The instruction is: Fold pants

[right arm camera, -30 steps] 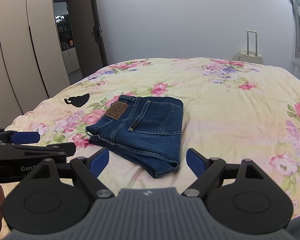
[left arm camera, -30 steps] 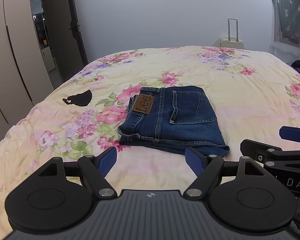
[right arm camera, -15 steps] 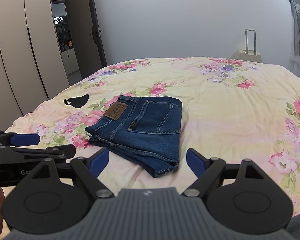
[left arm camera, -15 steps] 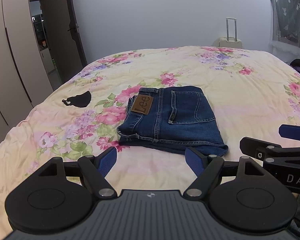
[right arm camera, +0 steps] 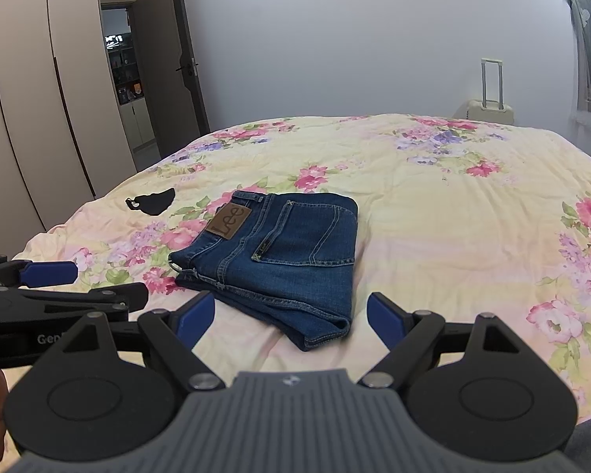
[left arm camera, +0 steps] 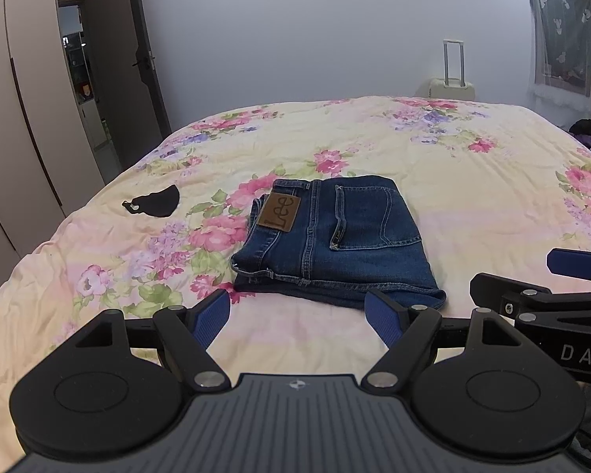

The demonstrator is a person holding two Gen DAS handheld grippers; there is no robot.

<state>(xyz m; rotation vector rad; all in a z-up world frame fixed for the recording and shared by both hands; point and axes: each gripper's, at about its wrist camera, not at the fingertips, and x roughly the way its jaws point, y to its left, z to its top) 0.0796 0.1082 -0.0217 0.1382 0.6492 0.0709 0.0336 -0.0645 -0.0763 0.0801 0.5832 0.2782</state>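
Since the jeans (left arm camera: 335,244) already sit in a compact folded stack mid-bed (left arm camera: 472,181), I'd say just back off without snagging the near hem. Both the left hand-held gripper (left arm camera: 298,317) and right hand-held gripper (right arm camera: 291,315) are spread wide, empty. Dark denim, Lee patch and back pocket up, edges fairly square.

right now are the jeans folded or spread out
Folded. The jeans lie as a compact stacked rectangle on the bed, layered edges showing at the near side, no legs extended. Both grippers are open and clear of them.
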